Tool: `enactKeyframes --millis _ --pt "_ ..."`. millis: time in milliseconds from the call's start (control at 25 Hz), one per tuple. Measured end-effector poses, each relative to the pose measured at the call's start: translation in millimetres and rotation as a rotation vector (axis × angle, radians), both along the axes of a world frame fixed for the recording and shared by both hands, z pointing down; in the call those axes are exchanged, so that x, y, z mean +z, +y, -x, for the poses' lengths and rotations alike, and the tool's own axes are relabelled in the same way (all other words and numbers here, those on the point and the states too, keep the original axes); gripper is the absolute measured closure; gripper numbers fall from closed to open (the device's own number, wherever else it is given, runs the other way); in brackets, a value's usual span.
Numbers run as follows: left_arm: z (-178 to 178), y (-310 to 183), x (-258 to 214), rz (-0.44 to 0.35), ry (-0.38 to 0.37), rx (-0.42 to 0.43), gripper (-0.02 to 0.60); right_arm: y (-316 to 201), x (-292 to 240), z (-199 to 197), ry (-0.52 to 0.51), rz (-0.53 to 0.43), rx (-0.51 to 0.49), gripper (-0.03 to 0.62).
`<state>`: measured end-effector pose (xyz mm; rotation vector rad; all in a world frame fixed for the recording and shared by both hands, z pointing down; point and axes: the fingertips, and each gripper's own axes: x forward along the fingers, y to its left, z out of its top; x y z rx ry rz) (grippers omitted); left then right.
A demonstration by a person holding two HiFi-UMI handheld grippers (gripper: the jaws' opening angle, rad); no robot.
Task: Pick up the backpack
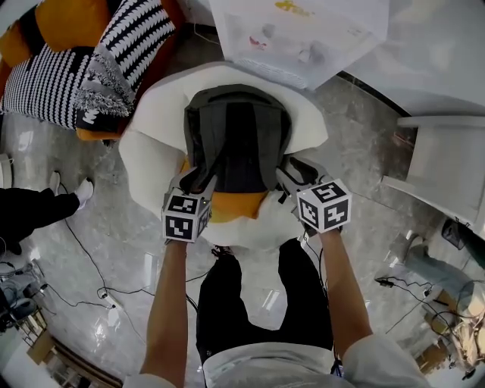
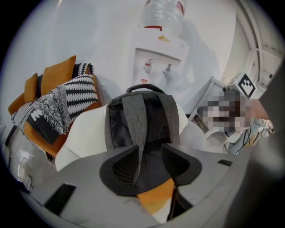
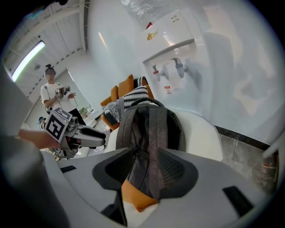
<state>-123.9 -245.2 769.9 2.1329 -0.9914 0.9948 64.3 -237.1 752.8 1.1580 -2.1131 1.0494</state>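
Backpack (image 1: 239, 136) is propped upright in a white chair (image 1: 151, 129), on top of an orange cushion (image 1: 235, 206), straps facing us. We'd call this the reach-in step, right before the grab. The left gripper (image 2: 149, 162) has its jaws spread with the left strap (image 2: 136, 120) running up between them, close to one pad but not squeezed as far as we can see. The right gripper (image 3: 144, 167) is the same story, jaws apart around the right strap (image 3: 156, 133). So nothing's held yet and the backpack is sitting on the seat. Next move, we reckon, is to close both pairs of jaws on the straps evenly and lift straight up, keeping both sides level so it doesn't swing or drag the cushion along. Soft webbing could slip out sideways if a pinch lands off-centre. Room-wise: glossy stone-look floor (image 1: 106, 220) with cables (image 1: 82, 248) snaking over it and a water cooler (image 2: 160, 58) against the wall behind the chair. There's also an orange sofa (image 1: 76, 19) with black-and-white pillows (image 1: 140, 34) off to the left, and another person (image 3: 53, 95) standing further back in the right gripper view.
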Motion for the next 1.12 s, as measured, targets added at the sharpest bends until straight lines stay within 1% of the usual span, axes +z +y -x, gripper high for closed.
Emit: enactKeyframes --millis 80,120,320,400,800,920,960,1120 --pt "0.6 1.2 5.8 0.003 -0.004 0.01 0.383 0.9 6.6 1.7 0.002 0.005 -0.008 0.435" --pt "1.3 2.9 9.7 0.01 -0.006 0.009 0.382 1.4 9.8 2.3 0.003 0.008 -0.012 0.421" --pt "1.6 4.5 25.3 0.032 -0.003 -0.006 0.364 1.8 22.1 0.8 0.004 0.013 -0.019 0.421" --pt "1.8 4.7 31.6 0.037 -0.01 0.003 0.36 1.5 27.0 -0.2 0.006 0.013 -0.019 0.402" --pt "1.7 -3.7 55.9 0.024 -0.026 0.021 0.345 -0.6 50.3 0.9 0.008 0.015 -0.037 0.402" --pt "4.0 -6.5 61.0 0.019 -0.027 0.012 0.341 -2.2 55.8 2.5 0.006 0.012 -0.036 0.401" --pt "4.5 -7.8 62.7 0.016 -0.027 0.01 0.341 -2.8 57.4 3.2 0.002 0.011 -0.037 0.384" --pt "3.8 -13.0 68.3 0.007 -0.004 -0.004 0.333 -4.3 62.2 6.8 -0.015 0.007 -0.047 0.382"
